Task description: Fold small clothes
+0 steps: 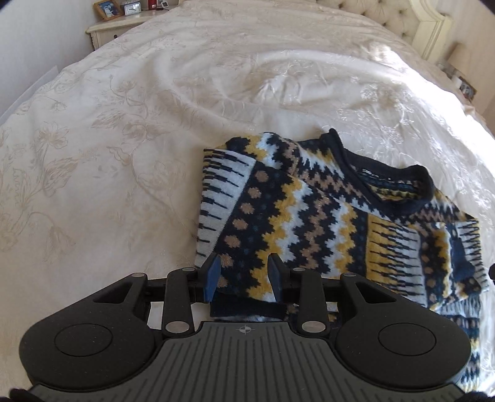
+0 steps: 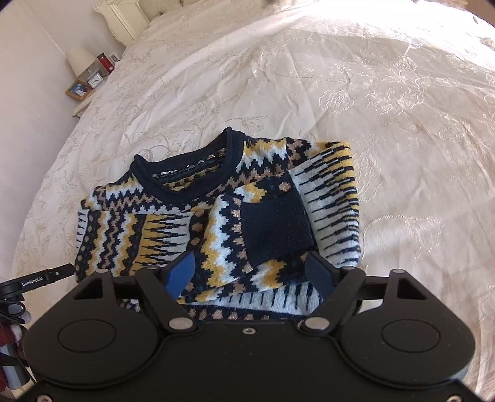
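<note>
A knitted sweater in navy, yellow, white and tan lies on the cream bedspread, neckline away from me and both sleeves folded across the body. My left gripper is open low over the left sleeve; patterned knit lies between its blue fingers and the navy cuff sits by their base. In the right wrist view the sweater fills the middle. My right gripper stands wide open astride the right sleeve, whose navy cuff lies just ahead of the fingertips.
A nightstand with a photo frame, a clock and a lamp stands beside the bed. The padded headboard is at the far end. Wrinkled bedspread stretches all around the sweater. A bit of the other tool shows at the left edge.
</note>
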Demonstrator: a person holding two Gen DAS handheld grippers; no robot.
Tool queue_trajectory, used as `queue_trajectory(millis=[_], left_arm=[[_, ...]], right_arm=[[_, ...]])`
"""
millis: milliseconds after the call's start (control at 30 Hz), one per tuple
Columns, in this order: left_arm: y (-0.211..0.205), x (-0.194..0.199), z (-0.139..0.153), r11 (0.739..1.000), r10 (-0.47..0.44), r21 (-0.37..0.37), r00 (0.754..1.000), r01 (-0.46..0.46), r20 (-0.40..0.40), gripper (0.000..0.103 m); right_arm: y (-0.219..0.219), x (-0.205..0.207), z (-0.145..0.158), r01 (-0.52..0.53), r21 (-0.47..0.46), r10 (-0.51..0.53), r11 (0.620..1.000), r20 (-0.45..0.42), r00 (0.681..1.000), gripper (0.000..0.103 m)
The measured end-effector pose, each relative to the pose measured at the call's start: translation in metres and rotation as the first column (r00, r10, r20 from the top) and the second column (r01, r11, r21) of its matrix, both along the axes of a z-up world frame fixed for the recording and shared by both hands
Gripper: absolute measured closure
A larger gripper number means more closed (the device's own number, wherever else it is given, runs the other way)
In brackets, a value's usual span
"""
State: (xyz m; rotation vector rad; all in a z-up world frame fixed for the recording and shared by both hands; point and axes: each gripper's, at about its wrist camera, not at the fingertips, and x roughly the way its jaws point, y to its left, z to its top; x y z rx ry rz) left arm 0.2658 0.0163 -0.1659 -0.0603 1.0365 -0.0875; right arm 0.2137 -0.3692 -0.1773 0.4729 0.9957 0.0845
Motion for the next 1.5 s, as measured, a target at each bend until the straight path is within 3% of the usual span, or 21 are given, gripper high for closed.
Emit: queue_trajectory(millis=[67, 300, 600, 633, 733, 833, 1000, 1200, 1300, 1333, 1400, 1467, 1500], left_arm=[[0.000, 0.007, -0.007, 1.000, -0.008, 0.009, 1.000, 0.008, -0.009, 0.070], [0.007, 0.021, -0.045, 0.999, 0.029, 0.024, 0.994, -0.026, -0.108, 0.070], [0.008, 0.024, -0.047, 0.999, 0.033, 0.004, 0.993, -0.033, -0.113, 0.069], [0.008, 0.023, -0.045, 0.999, 0.033, 0.002, 0.993, -0.033, -0.114, 0.069], [0.007, 0.022, -0.041, 1.000, 0.032, 0.002, 0.993, -0.032, -0.115, 0.069], [0.006, 0.020, -0.033, 0.999, 0.034, -0.009, 0.994, -0.035, -0.107, 0.069], [0.010, 0.016, -0.012, 0.998, 0.036, -0.044, 0.998, -0.038, -0.053, 0.069], [0.010, 0.030, -0.003, 0.999, 0.020, -0.047, 0.999, -0.021, -0.031, 0.068], [0.009, 0.041, -0.003, 0.999, 0.010, -0.050, 1.000, -0.011, -0.026, 0.068], [0.009, 0.045, -0.004, 0.998, 0.006, -0.056, 1.000, -0.007, -0.026, 0.068], [0.009, 0.054, -0.008, 0.998, 0.003, -0.062, 0.999, -0.005, -0.033, 0.068], [0.010, 0.064, -0.012, 0.999, 0.008, -0.047, 0.999, -0.010, -0.039, 0.068], [0.011, 0.069, -0.014, 0.999, 0.011, -0.042, 0.999, -0.013, -0.041, 0.068]], right_arm=[[0.000, 0.009, -0.004, -0.003, -0.029, 0.003, 1.000, -0.006, 1.000, 0.036], [-0.006, 0.036, -0.026, -0.014, -0.067, 0.012, 0.998, -0.038, 0.999, 0.036], [-0.016, 0.057, -0.056, -0.031, -0.015, 0.030, 0.999, -0.098, 0.995, 0.035], [-0.017, 0.057, -0.057, -0.029, 0.002, 0.029, 1.000, -0.091, 0.995, 0.039], [-0.019, 0.055, -0.059, -0.015, 0.047, 0.020, 0.999, -0.100, 0.995, 0.077], [-0.018, 0.046, -0.043, -0.031, 0.052, 0.034, 0.998, -0.058, 0.998, 0.082], [-0.023, 0.020, -0.003, -0.016, -0.038, 0.018, 0.999, 0.033, 0.999, 0.082], [-0.032, 0.020, -0.033, -0.012, -0.105, 0.003, 0.994, -0.087, 0.996, 0.082], [-0.029, 0.018, -0.037, -0.018, -0.110, 0.008, 0.994, -0.095, 0.995, 0.080], [-0.028, 0.018, -0.037, -0.020, -0.112, 0.010, 0.993, -0.091, 0.996, 0.073], [-0.028, 0.019, -0.035, -0.016, -0.107, 0.007, 0.994, -0.084, 0.996, 0.072], [-0.032, 0.018, -0.034, 0.001, -0.098, -0.009, 0.995, -0.075, 0.997, 0.047], [-0.034, 0.018, -0.032, 0.011, -0.095, -0.017, 0.995, -0.066, 0.998, 0.043]])
